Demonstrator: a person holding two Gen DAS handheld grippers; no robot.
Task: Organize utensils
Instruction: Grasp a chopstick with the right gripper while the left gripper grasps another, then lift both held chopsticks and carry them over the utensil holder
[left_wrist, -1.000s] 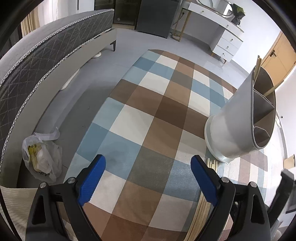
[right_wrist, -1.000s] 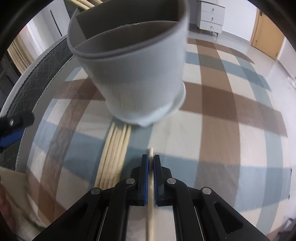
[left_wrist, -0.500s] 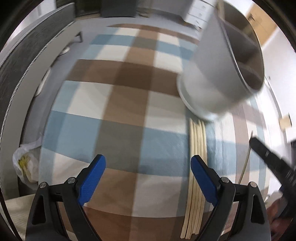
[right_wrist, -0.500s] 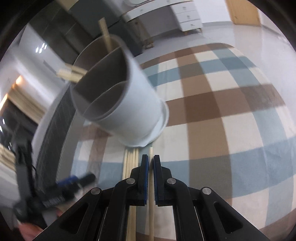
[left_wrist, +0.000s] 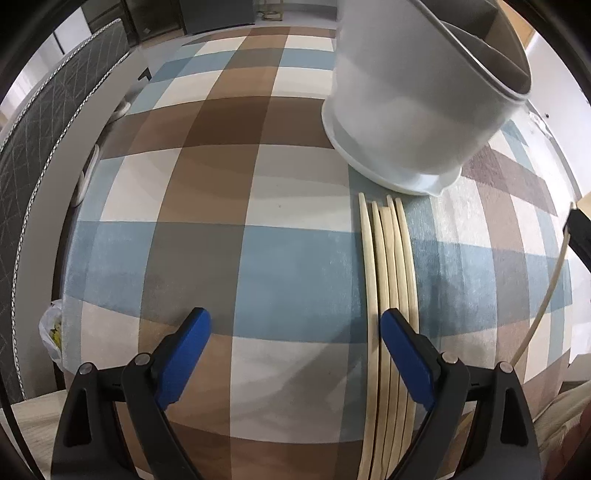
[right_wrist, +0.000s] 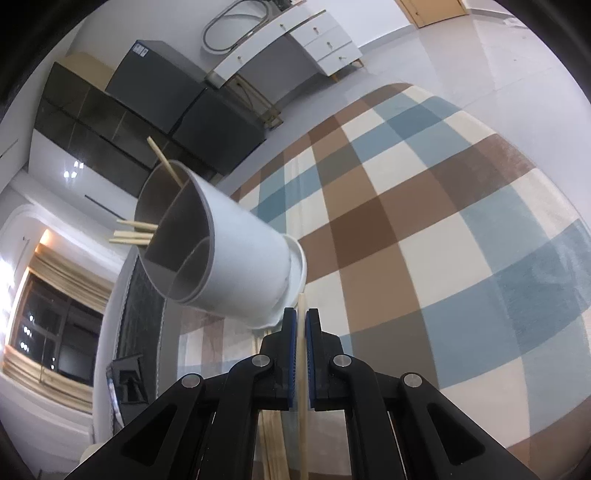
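Observation:
A white divided utensil holder (left_wrist: 417, 99) stands on the checked tablecloth (left_wrist: 221, 221); in the right wrist view the holder (right_wrist: 229, 266) has several wooden chopsticks (right_wrist: 135, 233) sticking out of it. Several more chopsticks (left_wrist: 388, 280) lie side by side on the cloth in front of the holder. My left gripper (left_wrist: 295, 336) is open and empty, low over the cloth, its right finger over the chopstick row. My right gripper (right_wrist: 302, 321) is shut on a single chopstick (right_wrist: 303, 387), held above the table near the holder; that chopstick also shows at the right of the left wrist view (left_wrist: 546, 291).
A grey quilted headboard or sofa back (left_wrist: 40, 122) runs along the left of the table. A plastic bag (left_wrist: 51, 332) lies on the floor at the left. A white dresser (right_wrist: 295, 40) and dark cabinets (right_wrist: 155, 107) stand far off.
My right gripper has lifted and tilted upward with the chopstick, away from the cloth. My left gripper has swung right and closer to the chopstick row and holder.

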